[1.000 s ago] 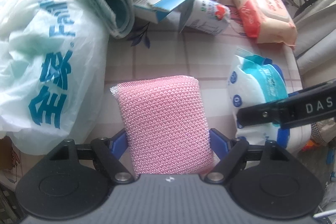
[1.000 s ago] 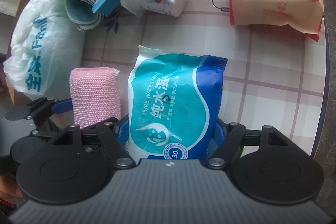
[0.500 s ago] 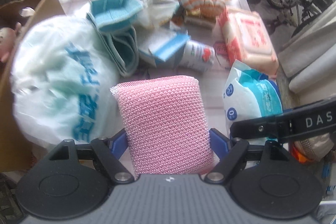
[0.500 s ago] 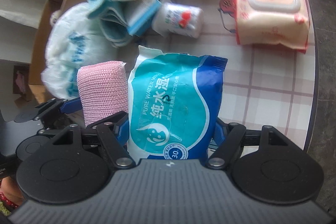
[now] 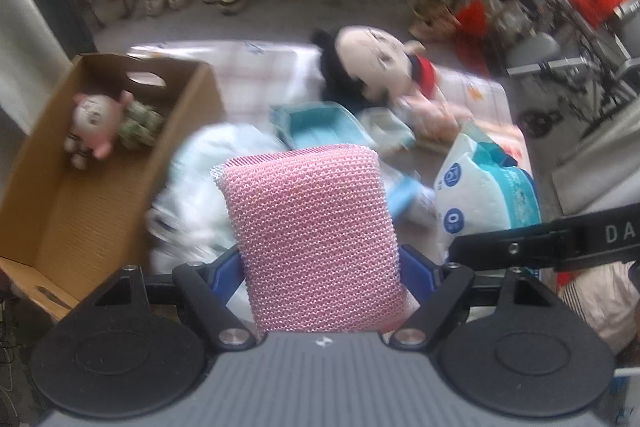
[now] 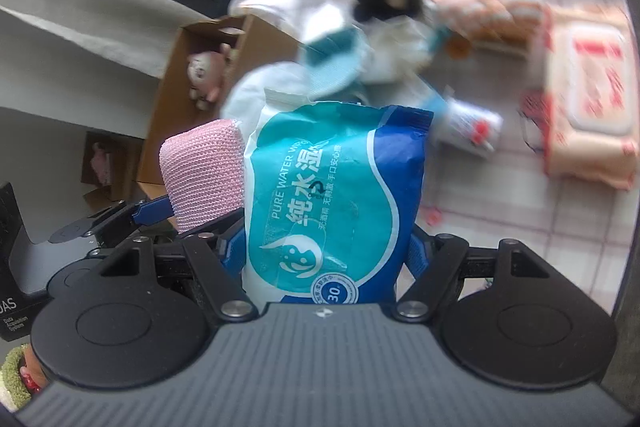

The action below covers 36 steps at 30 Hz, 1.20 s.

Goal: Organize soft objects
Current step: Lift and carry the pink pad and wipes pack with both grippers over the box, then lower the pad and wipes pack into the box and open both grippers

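Left wrist view: left gripper (image 5: 320, 267) pinches the pink sponge (image 5: 312, 239) aloft, right of the cardboard box (image 5: 60, 211); the soft mesh could slide out if squeezed loosely.
Right wrist view: right gripper (image 6: 326, 247) pinches the wet-wipe pack (image 6: 332, 203), right of the box (image 6: 168, 115); the slick wrapper may slip, or the pack may bump the sponge (image 6: 204, 171) just beside it.
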Motion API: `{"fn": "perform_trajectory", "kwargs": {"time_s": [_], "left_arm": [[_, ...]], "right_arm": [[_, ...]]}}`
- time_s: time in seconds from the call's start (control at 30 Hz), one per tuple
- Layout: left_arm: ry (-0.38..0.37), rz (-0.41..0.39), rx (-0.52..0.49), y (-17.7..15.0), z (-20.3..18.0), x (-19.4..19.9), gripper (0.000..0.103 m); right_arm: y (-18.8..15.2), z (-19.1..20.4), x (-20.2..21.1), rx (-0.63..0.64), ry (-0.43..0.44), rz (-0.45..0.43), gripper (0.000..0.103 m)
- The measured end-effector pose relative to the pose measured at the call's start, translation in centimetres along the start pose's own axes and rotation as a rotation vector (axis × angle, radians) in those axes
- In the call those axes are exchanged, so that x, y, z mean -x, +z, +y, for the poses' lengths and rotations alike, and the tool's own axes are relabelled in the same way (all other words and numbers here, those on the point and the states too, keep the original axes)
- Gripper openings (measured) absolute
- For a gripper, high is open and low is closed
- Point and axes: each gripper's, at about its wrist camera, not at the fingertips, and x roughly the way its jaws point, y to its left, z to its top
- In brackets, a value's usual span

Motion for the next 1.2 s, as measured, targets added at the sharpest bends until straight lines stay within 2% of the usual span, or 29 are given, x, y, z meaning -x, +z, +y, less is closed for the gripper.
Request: {"fn": "perform_trajectory", "kwargs": {"time_s": [0.17, 0.33, 0.5, 0.67, 0.9, 1.07, 1.2], "left_arm": [[0.018, -0.047, 0.048, 2.1, 5.2, 1.3, 0.082], [0.007, -0.06, 0.087, 4.7, 12.5, 1.4, 0.082], [0.03, -0.06, 0.096, 6.4, 20.3, 0.3, 0.082], [0.072, -0.039, 0.116, 7.7, 27.1, -2.9, 0.082], [0.077, 0.011, 0.16, 8.2, 33.5, -7.8, 0.082], [0.06, 0.056, 0.158, 7.6, 35.9, -10.1, 0.082], [0.045, 0.093, 0.148, 7.5, 36.5, -11.9, 0.082]], "right_arm": [[3.0, 4.6, -1.6, 0.012, 0.016, -0.015, 0.073], [6.1, 10.1, -4.9, -0.027, 0.038, -0.044, 0.073], [9.9, 15.7, -11.1, -0.067, 0.076, -0.049, 0.073], [13.8, 19.6, -18.8, -0.1, 0.086, -0.043, 0.073], [17.6, 21.6, -27.4, -0.148, -0.023, -0.017, 0.073], [19.0, 22.2, -30.5, -0.134, -0.185, -0.036, 0.077], [19.1, 22.3, -31.3, -0.105, -0.242, -0.069, 0.081]]}}
